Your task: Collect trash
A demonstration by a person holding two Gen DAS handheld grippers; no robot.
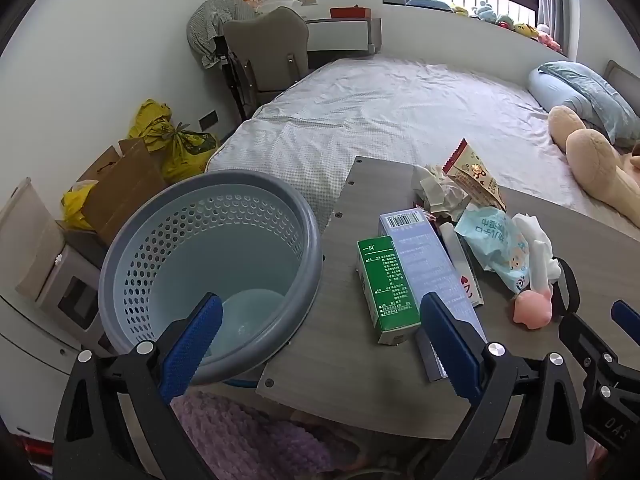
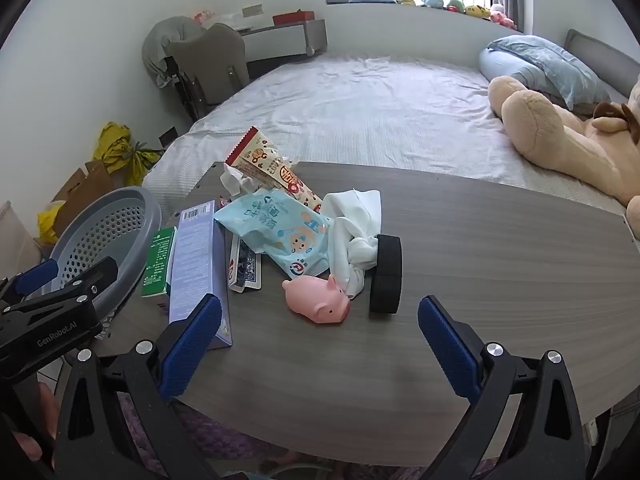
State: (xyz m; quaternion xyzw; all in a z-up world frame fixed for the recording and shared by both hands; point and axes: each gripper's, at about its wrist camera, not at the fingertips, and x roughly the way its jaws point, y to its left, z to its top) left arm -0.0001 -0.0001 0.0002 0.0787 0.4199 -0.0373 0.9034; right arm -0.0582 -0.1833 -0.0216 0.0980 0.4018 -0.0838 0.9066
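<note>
On left gripper: "GenRobot.AI" lettering.

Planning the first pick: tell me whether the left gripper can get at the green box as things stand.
Probably yes. The left gripper is open and empty, and the green box lies just ahead, its near end uncovered; only the pale purple box crowds one side.

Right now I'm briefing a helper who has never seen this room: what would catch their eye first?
Probably the heap of litter on the grey wooden table: a pale blue wet-wipe packet, crumpled white tissue, a green carton and a lilac carton. Beside the heap lies a pink rubber pig toy. At the table's left edge stands a grey perforated plastic bin, and both open grippers hover over the scene.
</note>
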